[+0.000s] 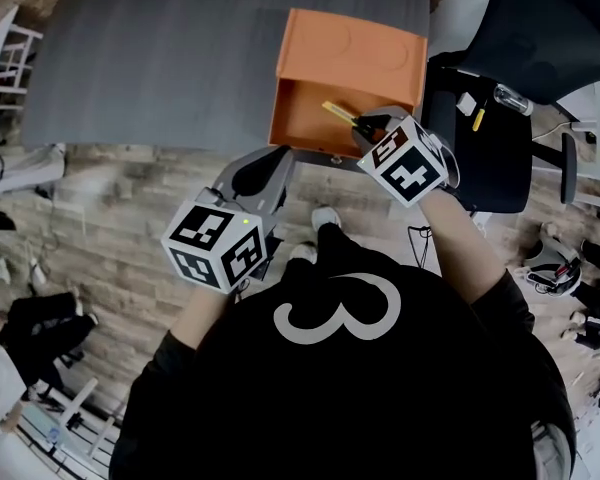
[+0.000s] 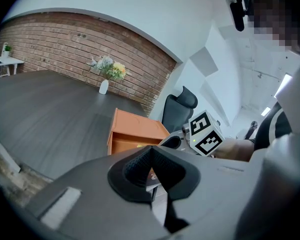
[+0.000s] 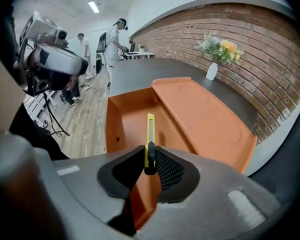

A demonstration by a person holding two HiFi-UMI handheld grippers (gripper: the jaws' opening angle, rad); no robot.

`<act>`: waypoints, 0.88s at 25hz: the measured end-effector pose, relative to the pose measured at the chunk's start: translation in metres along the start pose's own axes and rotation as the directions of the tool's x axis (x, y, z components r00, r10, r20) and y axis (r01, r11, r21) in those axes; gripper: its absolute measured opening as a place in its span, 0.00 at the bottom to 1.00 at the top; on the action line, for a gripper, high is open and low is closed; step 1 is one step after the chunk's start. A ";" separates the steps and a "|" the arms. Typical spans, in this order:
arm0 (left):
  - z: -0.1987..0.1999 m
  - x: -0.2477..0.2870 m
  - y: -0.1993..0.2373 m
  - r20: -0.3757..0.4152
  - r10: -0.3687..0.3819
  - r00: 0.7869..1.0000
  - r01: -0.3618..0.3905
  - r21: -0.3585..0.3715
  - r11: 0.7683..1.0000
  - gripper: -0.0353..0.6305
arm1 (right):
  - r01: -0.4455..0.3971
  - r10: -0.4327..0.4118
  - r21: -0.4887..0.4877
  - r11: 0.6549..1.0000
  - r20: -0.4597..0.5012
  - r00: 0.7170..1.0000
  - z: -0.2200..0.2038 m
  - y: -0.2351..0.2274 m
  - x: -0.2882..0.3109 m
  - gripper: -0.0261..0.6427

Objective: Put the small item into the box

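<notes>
Slim yellow cutter (image 3: 150, 134), clamped edgewise between the jaws of the right gripper (image 3: 150, 160). Points straight away from those jaws: long axis toward 12 o'clock in the right gripper view, toward 10 o'clock in the head view. Hangs over the open hollow of the orange box (image 3: 205, 119); front tip touching the box floor or clear of it, cannot tell. Rear end buried between the pads, out of sight. Box at the near edge of the dark grey table (image 1: 180, 58), flat orange panel beyond the hollow at 12 o'clock, near wall partly covered by the right gripper in the head view. Left gripper (image 2: 151, 150) at 7 o'clock of the box, jaws pressed together at the tips, nothing between them, blocking the box's lower corner in its own view.
</notes>
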State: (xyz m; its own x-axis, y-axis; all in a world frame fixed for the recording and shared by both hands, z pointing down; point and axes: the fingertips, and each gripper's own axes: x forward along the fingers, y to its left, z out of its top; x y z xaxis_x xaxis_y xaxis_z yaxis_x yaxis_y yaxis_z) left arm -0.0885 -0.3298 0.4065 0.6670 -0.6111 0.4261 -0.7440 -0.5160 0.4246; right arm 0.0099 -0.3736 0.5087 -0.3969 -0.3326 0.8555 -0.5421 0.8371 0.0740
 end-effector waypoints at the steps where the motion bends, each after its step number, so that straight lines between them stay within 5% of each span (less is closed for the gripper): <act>1: 0.000 -0.002 0.001 0.001 -0.002 1.000 0.002 0.000 1.000 0.07 | 0.003 -0.003 -0.009 1.000 -0.018 1.000 0.000 0.001 0.001 0.14; 22: -0.009 -0.022 0.023 0.008 -0.015 1.000 0.015 -0.040 0.999 0.07 | -0.028 0.022 -0.032 0.999 -0.172 0.985 0.001 0.001 0.033 0.14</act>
State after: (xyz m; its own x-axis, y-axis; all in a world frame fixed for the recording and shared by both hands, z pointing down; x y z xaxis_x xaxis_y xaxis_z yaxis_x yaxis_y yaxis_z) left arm -0.1193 -0.3228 0.4144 0.6775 -0.6081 0.4137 -0.7318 -0.5009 0.4622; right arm -0.0051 -0.3843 0.5368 -0.2755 -0.2342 0.9323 -0.5064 0.8598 0.0664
